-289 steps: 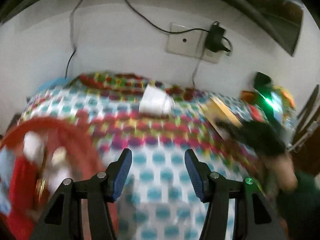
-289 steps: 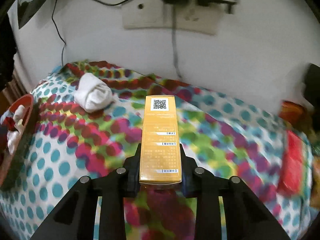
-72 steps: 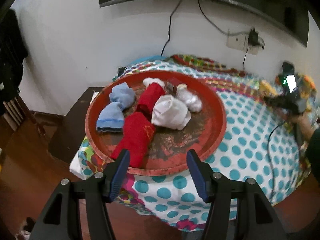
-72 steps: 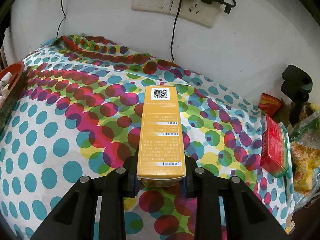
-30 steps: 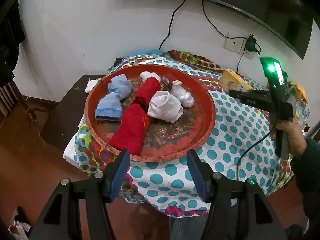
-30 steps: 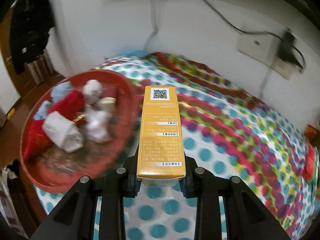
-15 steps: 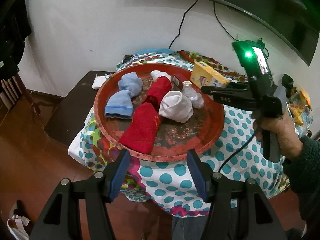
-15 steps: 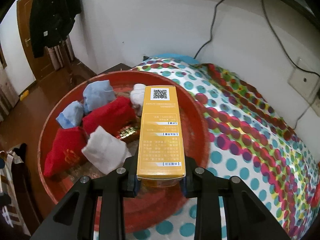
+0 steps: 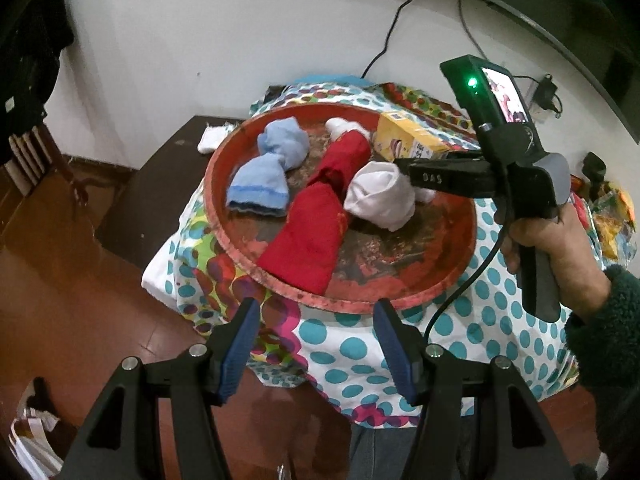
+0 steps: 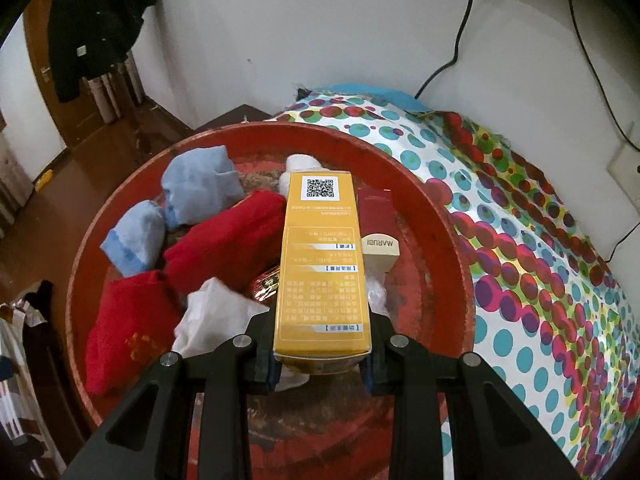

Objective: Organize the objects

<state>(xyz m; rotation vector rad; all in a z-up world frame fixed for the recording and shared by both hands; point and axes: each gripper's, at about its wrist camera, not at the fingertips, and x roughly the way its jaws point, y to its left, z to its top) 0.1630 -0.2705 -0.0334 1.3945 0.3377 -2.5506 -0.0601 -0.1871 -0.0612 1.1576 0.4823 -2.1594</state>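
My right gripper [image 10: 322, 364] is shut on a long yellow box [image 10: 322, 256] with a QR code on its far end, and holds it over the round red tray [image 10: 440, 216]. From the left wrist view the yellow box [image 9: 408, 142] sits over the tray's far side, with the tray's rim [image 9: 448, 284] nearer. The tray holds light-blue socks [image 10: 196, 188], red socks [image 10: 224, 248], a white sock [image 10: 212, 312], a dark red box [image 10: 376, 212] and a small cream box [image 10: 380, 252]. My left gripper [image 9: 316, 344] is open and empty, in front of the tray's near rim.
The tray stands at the end of a table with a dotted cloth [image 10: 560, 300]. A dark side table [image 9: 160, 184] and wooden floor [image 9: 80, 300] lie to the left. Cables and a wall socket [image 10: 624, 160] are on the white wall. Snack packets [image 9: 612, 216] lie at the far right.
My right gripper has carried the yellow box from the table's far end to over the tray's contents. My left gripper has drawn slightly nearer the tray.
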